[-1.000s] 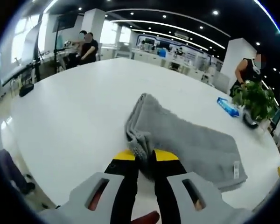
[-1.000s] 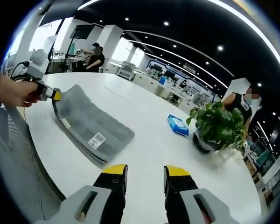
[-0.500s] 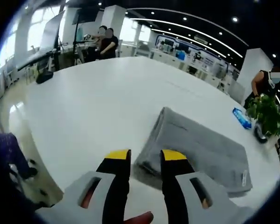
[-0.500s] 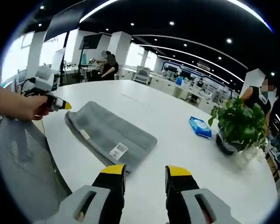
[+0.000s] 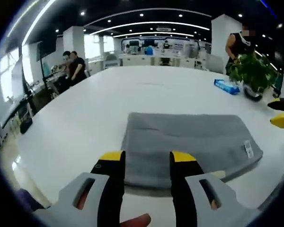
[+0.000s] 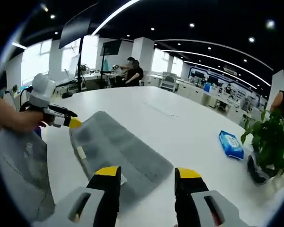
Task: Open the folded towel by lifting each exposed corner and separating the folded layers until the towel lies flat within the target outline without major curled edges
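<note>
Lying folded on white table (image 5: 75, 118), 1 grey towel (image 5: 189, 142), 2 claws spread: left claw (image 5: 146, 158), right claw (image 6: 146, 172), 1 plant (image 6: 272, 137).

I see a blue packet (image 6: 231, 144) near the surface's (image 6: 180, 118) far edge, just beside a potted plant (image 6: 270, 142); people (image 6: 132, 71) stand beyond.

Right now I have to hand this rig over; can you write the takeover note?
Left gripper: open, holding nothing, its fingers over the near short end of the grey towel.
Right gripper: open, holding nothing, poised over the towel's other end, by the white label.
The towel lies folded as a long strip on the white table; a blue packet and a potted plant stand beyond it.
Done: nothing unfolded.
Left: pick up an exposed corner, peel the layers apart and flatten the towel. No target outline can be made out.
</note>
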Action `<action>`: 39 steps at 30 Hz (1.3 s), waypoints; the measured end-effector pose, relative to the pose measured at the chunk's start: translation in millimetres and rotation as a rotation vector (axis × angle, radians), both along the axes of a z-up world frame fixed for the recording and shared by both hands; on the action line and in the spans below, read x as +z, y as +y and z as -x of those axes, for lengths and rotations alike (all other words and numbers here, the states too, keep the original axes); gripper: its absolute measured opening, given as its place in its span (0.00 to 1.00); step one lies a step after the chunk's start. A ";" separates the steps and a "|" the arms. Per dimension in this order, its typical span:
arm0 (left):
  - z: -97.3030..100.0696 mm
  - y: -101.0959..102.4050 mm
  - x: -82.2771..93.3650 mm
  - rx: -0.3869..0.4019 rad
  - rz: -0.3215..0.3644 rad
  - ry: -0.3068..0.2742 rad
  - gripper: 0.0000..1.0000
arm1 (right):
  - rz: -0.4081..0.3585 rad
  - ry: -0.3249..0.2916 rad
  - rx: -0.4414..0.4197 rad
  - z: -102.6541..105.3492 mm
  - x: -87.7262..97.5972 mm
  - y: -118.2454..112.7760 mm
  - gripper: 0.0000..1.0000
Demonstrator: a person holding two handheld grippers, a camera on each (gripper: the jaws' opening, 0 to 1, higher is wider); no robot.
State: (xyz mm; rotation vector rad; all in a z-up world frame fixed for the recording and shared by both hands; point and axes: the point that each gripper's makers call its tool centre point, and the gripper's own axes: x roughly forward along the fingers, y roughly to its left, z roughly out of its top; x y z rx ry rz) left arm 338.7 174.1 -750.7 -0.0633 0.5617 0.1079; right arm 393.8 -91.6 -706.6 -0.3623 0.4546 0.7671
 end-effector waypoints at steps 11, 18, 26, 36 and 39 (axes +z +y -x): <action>7.5 4.9 -28.6 0.015 0.054 0.100 0.38 | -0.047 0.087 0.279 -46.8 -23.4 31.8 0.44; 7.5 7.1 -37.9 0.026 0.056 0.128 0.39 | 0.115 0.148 0.469 -45.5 -74.9 43.3 0.39; 10.8 5.5 -43.2 0.014 0.038 0.141 0.39 | 0.088 0.224 0.400 -41.6 -90.6 42.4 0.35; 8.4 5.9 -45.5 -0.058 0.005 0.087 0.39 | 0.099 0.237 0.388 -39.4 -91.2 41.3 0.34; 7.6 6.5 -45.7 -0.080 0.017 0.085 0.39 | 0.067 0.247 0.382 -37.3 -90.9 39.1 0.33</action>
